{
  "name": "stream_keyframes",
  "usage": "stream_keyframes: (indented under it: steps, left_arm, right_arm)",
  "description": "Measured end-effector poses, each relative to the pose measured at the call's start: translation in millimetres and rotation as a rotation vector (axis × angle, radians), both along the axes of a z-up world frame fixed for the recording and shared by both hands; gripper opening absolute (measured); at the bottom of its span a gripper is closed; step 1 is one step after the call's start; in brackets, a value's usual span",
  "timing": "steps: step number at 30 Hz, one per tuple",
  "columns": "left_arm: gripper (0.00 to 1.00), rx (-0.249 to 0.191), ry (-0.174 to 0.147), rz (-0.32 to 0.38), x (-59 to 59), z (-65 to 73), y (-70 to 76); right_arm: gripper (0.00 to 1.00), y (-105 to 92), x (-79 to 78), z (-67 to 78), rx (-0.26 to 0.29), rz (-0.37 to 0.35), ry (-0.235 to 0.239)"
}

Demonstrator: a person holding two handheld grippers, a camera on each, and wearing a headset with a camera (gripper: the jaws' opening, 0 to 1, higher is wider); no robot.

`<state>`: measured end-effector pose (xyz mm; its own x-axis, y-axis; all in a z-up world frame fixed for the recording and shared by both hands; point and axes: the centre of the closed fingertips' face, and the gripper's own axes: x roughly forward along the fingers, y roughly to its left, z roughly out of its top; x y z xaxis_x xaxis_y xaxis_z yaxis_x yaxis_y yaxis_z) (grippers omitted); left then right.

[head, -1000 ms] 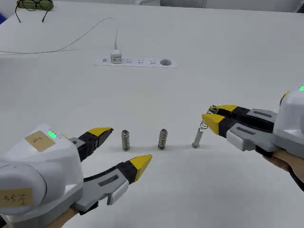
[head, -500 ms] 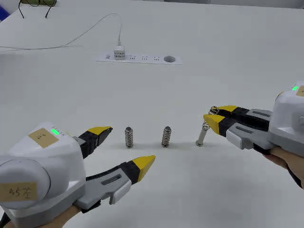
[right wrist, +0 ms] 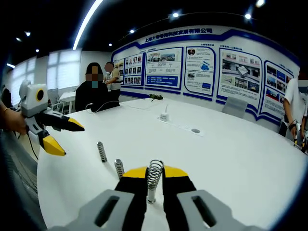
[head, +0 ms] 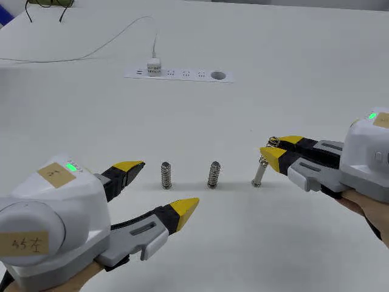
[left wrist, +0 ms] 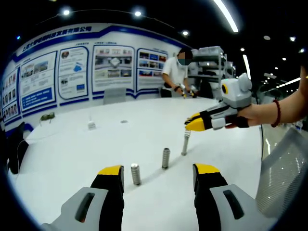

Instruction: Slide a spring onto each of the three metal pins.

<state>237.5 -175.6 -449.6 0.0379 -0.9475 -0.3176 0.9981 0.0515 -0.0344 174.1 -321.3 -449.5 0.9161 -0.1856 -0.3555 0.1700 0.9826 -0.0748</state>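
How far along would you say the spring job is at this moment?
Done: the left pin and the middle pin each wear a spring. In hand: the right gripper is shut on the third spring, held at the top of the tilted third pin. Left: slide that spring down and let go. The left gripper is open and holds nothing.

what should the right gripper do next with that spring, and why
Probably ease the right gripper straight down along the third pin, then open. Its jaws are closed on the spring, which seems to sit just over the pin's top with most of the shaft bare below. The pin leans, so following its axis looks wise. The two other pins already carry springs.
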Motion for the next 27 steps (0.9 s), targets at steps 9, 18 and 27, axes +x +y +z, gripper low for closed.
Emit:
stream_keyframes:
  steps: [9, 18, 27]
  left_arm:
    - [0.58, 0.005, -0.005, -0.002, -0.2, 0.0, 0.3]
    - [0.57, 0.002, -0.004, 0.002, 1.3, 0.6, 0.4]
    - [0.56, 0.006, -0.006, 0.001, 1.6, 0.4, 0.2]
  right_arm:
    - [0.12, -0.6, -0.5, -8.4, 0.007, -0.004, 0.022]
    - [0.12, 1.5, -0.2, -20.0, 0.015, -0.008, 0.046]
    - [0.12, -0.6, 0.4, -32.5, 0.035, -0.013, 0.062]
